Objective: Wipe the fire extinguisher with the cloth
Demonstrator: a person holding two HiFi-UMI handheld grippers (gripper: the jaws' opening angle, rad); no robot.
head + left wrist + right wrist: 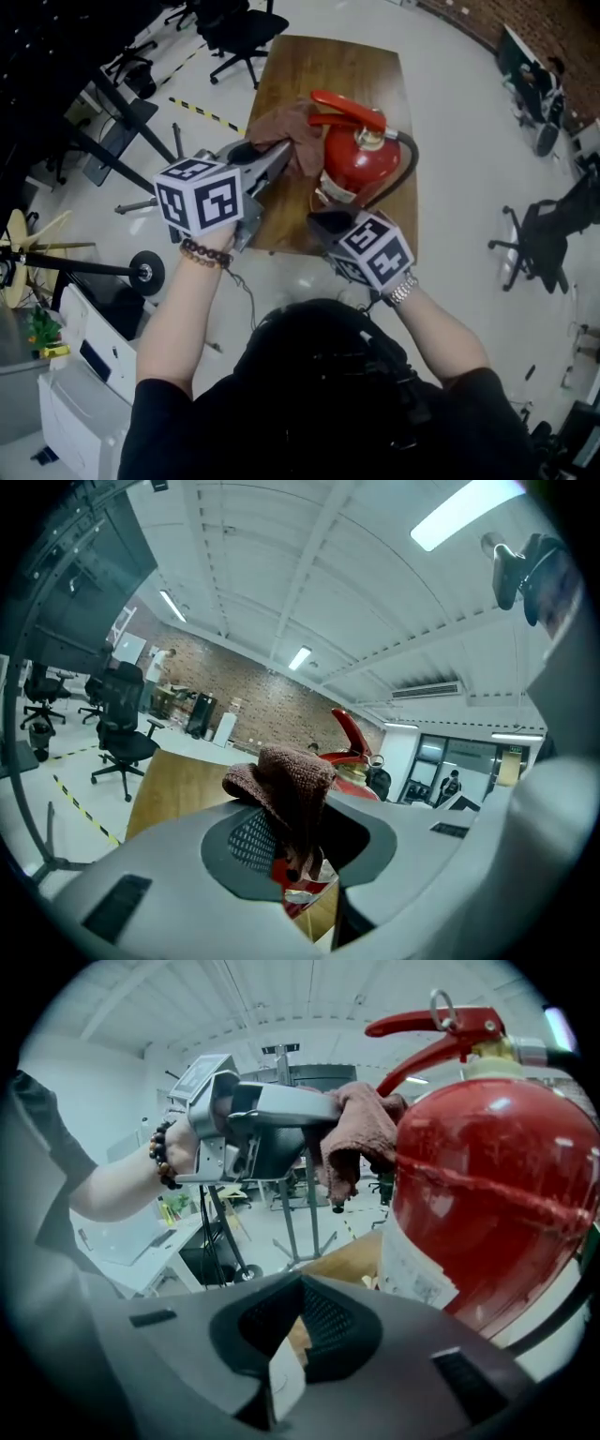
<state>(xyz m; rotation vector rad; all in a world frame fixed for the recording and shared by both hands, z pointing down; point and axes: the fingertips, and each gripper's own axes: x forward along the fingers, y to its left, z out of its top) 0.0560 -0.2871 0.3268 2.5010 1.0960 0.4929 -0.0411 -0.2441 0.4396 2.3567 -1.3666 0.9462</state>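
Wiping is under way: left gripper [279, 157] pinches the brown cloth [292, 129] at the shoulder of the fire extinguisher [361, 161], right gripper [326, 223], jaws pressed together, sits beside its base, and the cloth probably needs drawing down its red body next.

Black office chairs [239, 33] stand on the pale floor [450, 141].

Lower body of fire extinguisher [361, 161] hidden behind right gripper [328, 225] in head view; right side cut off by frame edge in right gripper view. Label [412, 1274] print too small to read. In left gripper view, mostly hidden behind cloth [286, 780] and left gripper [300, 846]. Near edge of table [300, 75] covered by both grippers and arms.
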